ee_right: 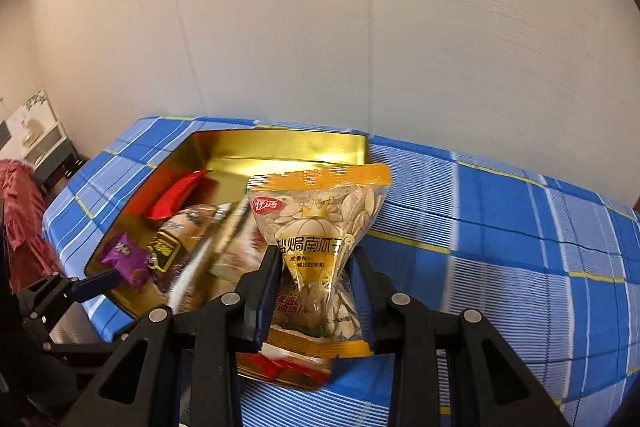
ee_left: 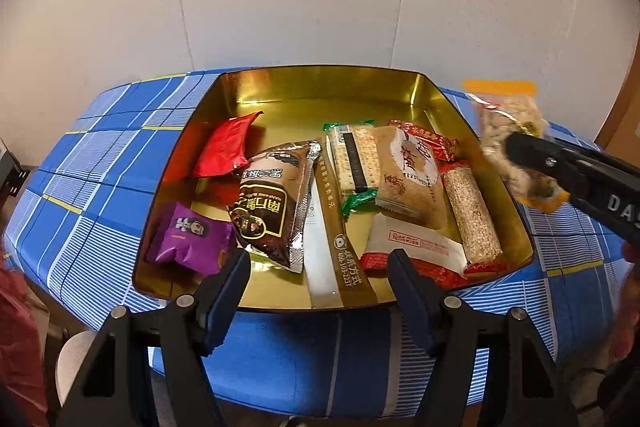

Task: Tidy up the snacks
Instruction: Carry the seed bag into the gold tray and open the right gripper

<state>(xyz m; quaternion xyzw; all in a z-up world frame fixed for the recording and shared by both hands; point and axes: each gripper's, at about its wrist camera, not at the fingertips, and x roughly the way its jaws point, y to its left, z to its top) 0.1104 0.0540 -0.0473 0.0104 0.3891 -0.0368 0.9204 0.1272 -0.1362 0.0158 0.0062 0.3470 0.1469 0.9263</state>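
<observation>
Pinching a clear, orange-edged pumpkin seed packet (ee_right: pixel 320 227), the right gripper (ee_right: pixel 316 291) has its pads pressed into the packet's waist, so the film necks in between them. Packet stands upright: long axis vertical, orange sealed top edge up, printed face toward the right wrist camera. It hangs clear of the cloth, above the near right corner of the gold tray (ee_right: pixel 280 143). In the left wrist view the same packet (ee_left: pixel 516 147) is blurred, just off the tray's right wall, held from the right by the black fingers (ee_left: pixel 532 153).

Left gripper (ee_left: pixel 318 271) is spread wide, nothing between the blue pads, hovering at the tray's near rim (ee_left: pixel 528 247).

Tray contents, left to right:
- purple packet (ee_left: pixel 190 239), near left corner
- red pouch (ee_left: pixel 228 149), far left, long axis running near-to-far
- brown/silver bag (ee_left: pixel 276 203), tilted, lying over a long white-and-gold sachet (ee_left: pixel 332 239)
- green-ended cracker pack (ee_left: pixel 354 163), long axis near-to-far
- tan pastry pack (ee_left: pixel 408 175)
- white pack with red ends (ee_left: pixel 416 249), near right
- sesame bar (ee_left: pixel 474 215) along the right wall, long axis near-to-far

Tray sits on a blue plaid tablecloth (ee_left: pixel 100 187).
</observation>
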